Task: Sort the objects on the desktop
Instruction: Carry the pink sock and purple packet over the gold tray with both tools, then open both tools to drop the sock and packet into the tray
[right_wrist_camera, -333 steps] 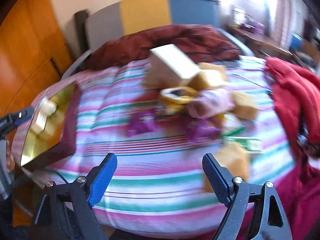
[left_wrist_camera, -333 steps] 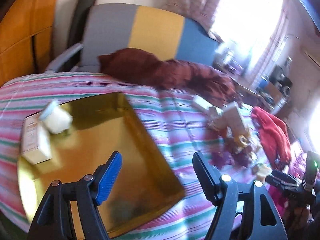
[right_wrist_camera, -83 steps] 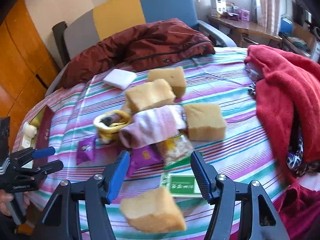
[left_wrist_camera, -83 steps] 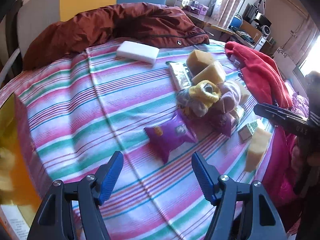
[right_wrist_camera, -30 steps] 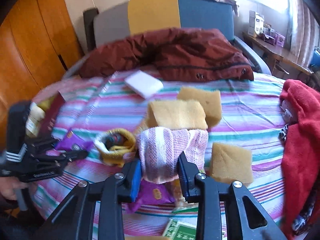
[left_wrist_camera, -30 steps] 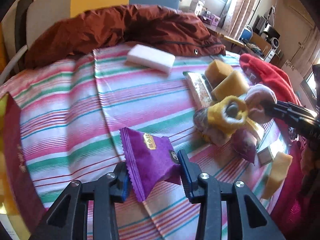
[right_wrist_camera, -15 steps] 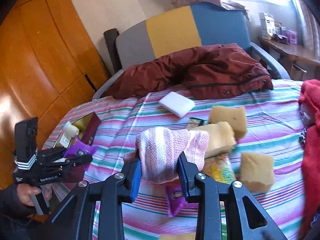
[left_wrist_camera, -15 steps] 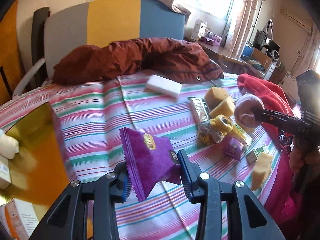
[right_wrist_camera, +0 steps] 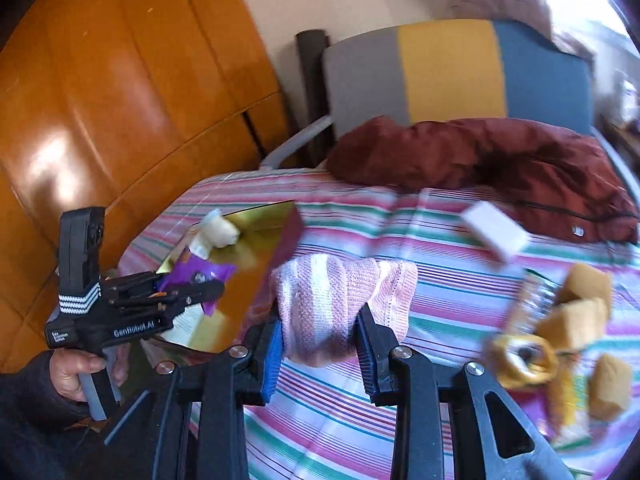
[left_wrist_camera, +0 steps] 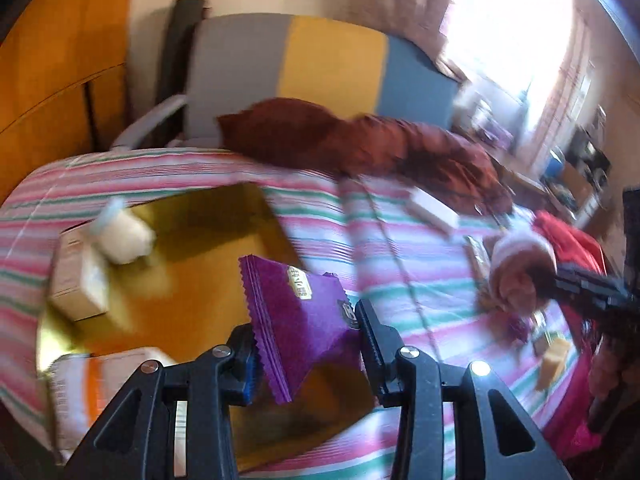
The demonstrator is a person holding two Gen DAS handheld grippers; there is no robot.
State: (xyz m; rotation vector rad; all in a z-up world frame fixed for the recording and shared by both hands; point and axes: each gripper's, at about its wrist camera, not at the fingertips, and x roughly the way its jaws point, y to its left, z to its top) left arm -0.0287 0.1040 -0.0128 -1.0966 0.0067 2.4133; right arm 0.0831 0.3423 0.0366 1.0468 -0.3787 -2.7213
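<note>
The left gripper (left_wrist_camera: 304, 344) gripped the purple snack packet (left_wrist_camera: 296, 316) above the gold tray (left_wrist_camera: 200, 300) at the tabletop's left edge; the right gripper (right_wrist_camera: 320, 340) gripped the pink rolled cloth (right_wrist_camera: 328, 300) beside the tray. The thin packet could slip out and miss the tray.

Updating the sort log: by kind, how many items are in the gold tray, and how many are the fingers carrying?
In or at the gold tray:
White box: 1
White roll: 1
Orange-and-white pack, near corner: 1
Carried:
Purple packet, left gripper: 1
Pink cloth, right gripper: 1
Total: 5
</note>
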